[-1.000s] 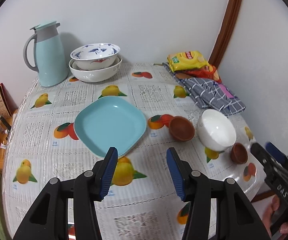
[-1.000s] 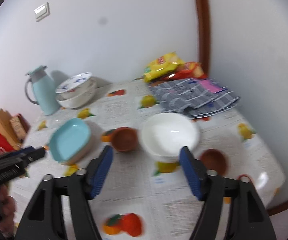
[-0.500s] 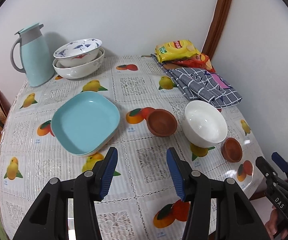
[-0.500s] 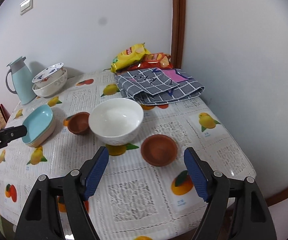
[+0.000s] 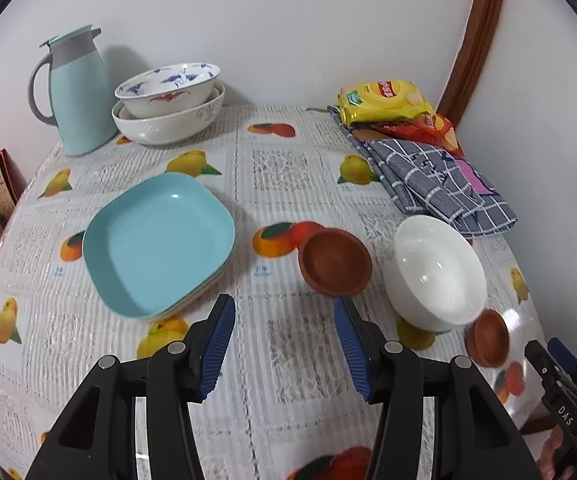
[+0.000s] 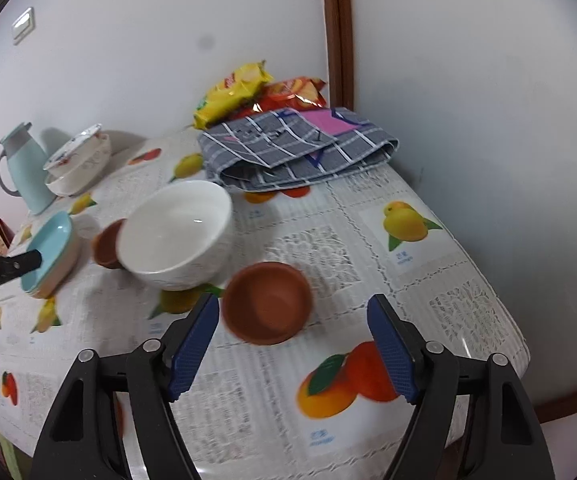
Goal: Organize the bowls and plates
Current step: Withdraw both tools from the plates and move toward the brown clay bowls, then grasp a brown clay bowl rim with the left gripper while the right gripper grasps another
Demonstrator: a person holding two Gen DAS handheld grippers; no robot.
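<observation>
A stack of light blue square plates [image 5: 158, 240] lies at the table's left. A brown bowl [image 5: 334, 266] sits just beyond my open, empty left gripper [image 5: 284, 344]. A white bowl [image 5: 436, 272] stands to its right, with a second small brown bowl [image 5: 488, 338] nearer the edge. In the right wrist view my open, empty right gripper [image 6: 294, 344] hovers just in front of that small brown bowl [image 6: 266, 302]; the white bowl [image 6: 176, 234] is behind it. Two large nested bowls [image 5: 168, 106] stand at the back.
A light blue thermos jug [image 5: 74, 92] stands at the back left. Snack bags [image 5: 384, 102] and a folded grey checked cloth [image 5: 432, 178] lie at the back right. The fruit-print tablecloth [image 5: 284, 176] ends at a rounded edge [image 6: 520, 344] on the right.
My left gripper has moved closer to the table, toward the brown bowl. My right gripper has moved forward and down to the small brown bowl. Both stay open.
</observation>
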